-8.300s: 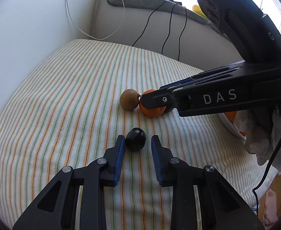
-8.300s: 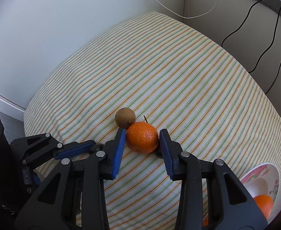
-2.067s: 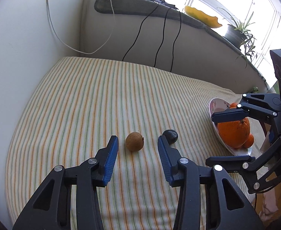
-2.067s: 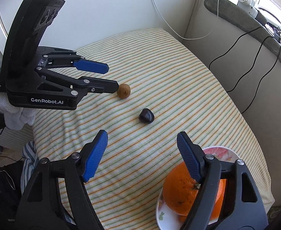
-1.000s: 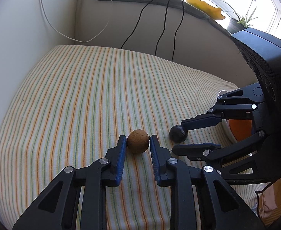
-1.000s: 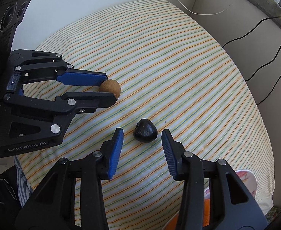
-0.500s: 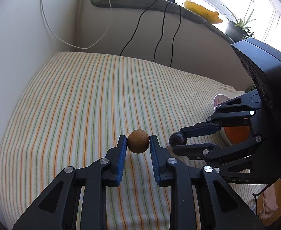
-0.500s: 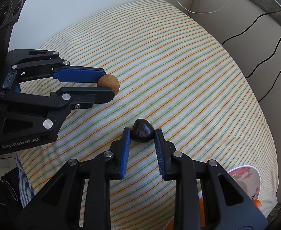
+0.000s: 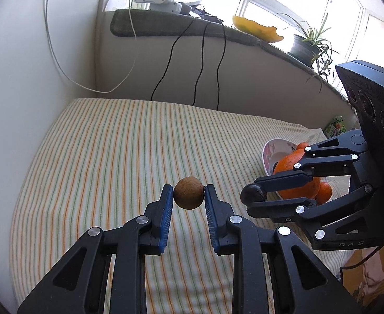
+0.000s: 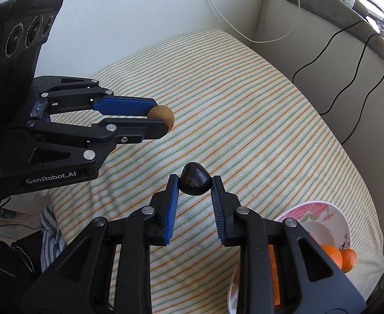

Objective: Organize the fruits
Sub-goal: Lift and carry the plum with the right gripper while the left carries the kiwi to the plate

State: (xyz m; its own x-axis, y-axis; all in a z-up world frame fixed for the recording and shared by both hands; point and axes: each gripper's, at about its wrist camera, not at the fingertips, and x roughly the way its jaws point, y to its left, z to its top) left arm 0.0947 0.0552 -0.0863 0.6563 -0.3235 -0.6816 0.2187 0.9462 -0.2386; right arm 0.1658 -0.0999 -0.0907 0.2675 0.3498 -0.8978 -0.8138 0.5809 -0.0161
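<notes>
Two fruits are held clear of the striped cloth [image 9: 92,157], one in each gripper, so the step in hand is judged to be the carry toward the floral bowl [image 10: 330,225], where oranges [image 9: 296,180] are already gathered. The bowl is seen at the right edge of the bed in the left wrist view, partly hidden behind the right gripper's frame, and at the near right in the right wrist view.

The left gripper [image 9: 189,196] is closed to a narrow gap on the brown round fruit [image 9: 188,193], which is pinched at its sides between the blue pads [image 9: 166,209] near their tips. The right gripper [image 10: 195,181] is likewise narrowed onto the small dark fruit [image 10: 195,179], gripped only by the very ends of its fingers.

The next move is judged to call for both fruits to be brought over the bowl's rim and lowered before the jaws are parted. Since the bowl is already well filled, a free spot beside the oranges would be needed. As the two grippers are close together, it is likely that the bowl should be approached one at a time, and a tip grip on smooth, round fruit could be lost if the hands are swung quickly
</notes>
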